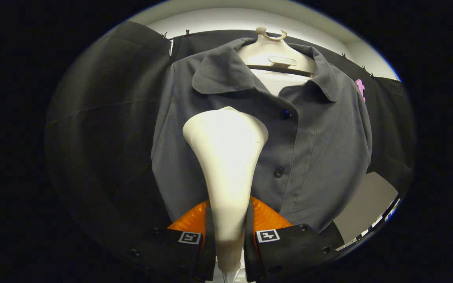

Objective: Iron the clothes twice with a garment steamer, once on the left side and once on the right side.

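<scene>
Garment steamer (pixel 226 157), clamped by its neck between both fingers of the gripper (pixel 229 236), hides part of the grey shirt (pixel 313 149); its nozzle face is unseen.

Black cloth wall (pixel 104 118), pale ceiling (pixel 218 15).

A cream hanger (pixel 272 49) carries the grey shirt (pixel 313 149), which hangs buttoned against the booth's black cloth wall (pixel 104 118).
</scene>
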